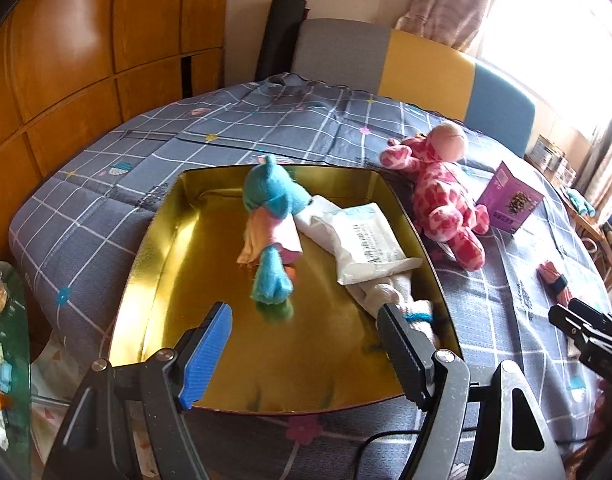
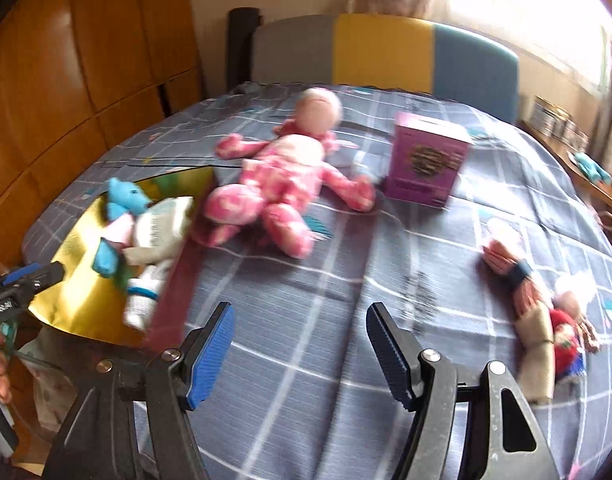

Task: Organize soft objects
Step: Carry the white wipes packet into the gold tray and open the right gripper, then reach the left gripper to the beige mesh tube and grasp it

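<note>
Left wrist view: grey checked quilt (image 1: 266, 120), wooden cabinets (image 1: 86, 40), bright window (image 1: 553, 20); both jaws released, empty.

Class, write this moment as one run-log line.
left gripper: open over gold tray | right gripper: open, empty | blue toy: in tray | pink toy: on quilt

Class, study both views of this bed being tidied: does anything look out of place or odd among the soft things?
Yes. The purple carton is a stiff box standing on the quilt among soft toys. The pink spotted plush sprawls beside the gold tin rather than inside it, and a small doll lies apart from the rest.
</note>
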### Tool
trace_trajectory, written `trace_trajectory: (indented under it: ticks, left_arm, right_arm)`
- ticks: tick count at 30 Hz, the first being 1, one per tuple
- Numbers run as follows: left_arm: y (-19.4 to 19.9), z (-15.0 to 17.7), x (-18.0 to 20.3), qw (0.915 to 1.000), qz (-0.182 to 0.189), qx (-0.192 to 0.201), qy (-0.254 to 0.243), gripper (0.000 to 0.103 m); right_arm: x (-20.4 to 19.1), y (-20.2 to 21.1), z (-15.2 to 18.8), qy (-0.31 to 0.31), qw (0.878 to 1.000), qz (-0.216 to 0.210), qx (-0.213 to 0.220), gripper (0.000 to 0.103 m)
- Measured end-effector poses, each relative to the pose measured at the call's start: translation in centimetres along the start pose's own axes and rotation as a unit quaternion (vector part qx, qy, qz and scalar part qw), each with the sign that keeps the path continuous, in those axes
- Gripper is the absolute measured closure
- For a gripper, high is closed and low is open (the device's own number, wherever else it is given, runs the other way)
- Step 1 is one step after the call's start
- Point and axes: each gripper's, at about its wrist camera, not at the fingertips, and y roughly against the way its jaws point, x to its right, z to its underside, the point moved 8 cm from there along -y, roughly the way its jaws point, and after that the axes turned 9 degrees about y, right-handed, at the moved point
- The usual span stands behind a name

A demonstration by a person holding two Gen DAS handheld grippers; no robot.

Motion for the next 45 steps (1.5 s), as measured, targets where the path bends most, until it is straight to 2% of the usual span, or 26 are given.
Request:
trace_trajectory:
  ticks: [11,19,27,32,38,43,45]
  left_arm:
    - [-0.1,-0.1,3.6,0.9991,0.014,-0.005,-0.041,0.027]
    - [-0.5,0.5,7.2,0.9959,0.030,-0.013,-0.084,0.027]
    - [-1.1,0.9,10.3,0.9924,0.043,-0.019,-0.114,0.027]
    - [-1.4,1.4,12.3,0.9895,0.055,-0.026,-0.131,0.027]
    - [-2.1,1.6,14.5,0.9865,0.067,-0.037,-0.145,0.027]
    - [-2.6,2.2,17.2,0.9801,0.084,-0.047,-0.174,0.028]
    - [-2.9,2.4,18.3,0.9774,0.090,-0.052,-0.184,0.028]
  right_arm:
    - [8.2,2.2,3.0,-0.049,0.996,0.070,-0.010,0.034]
    - [14.7,4.5,4.2,-0.096,0.987,0.131,-0.001,0.034]
    - [18.4,6.5,5.1,-0.110,0.978,0.177,0.001,0.034]
    - [21.2,7.3,5.8,-0.145,0.965,0.220,0.002,0.034]
    - [23.5,9.1,6.4,-0.179,0.952,0.245,0.037,0.034]
    - [26.1,10.9,8.0,-0.238,0.923,0.290,0.082,0.034]
    - [26.8,11.6,8.4,-0.264,0.917,0.283,0.098,0.034]
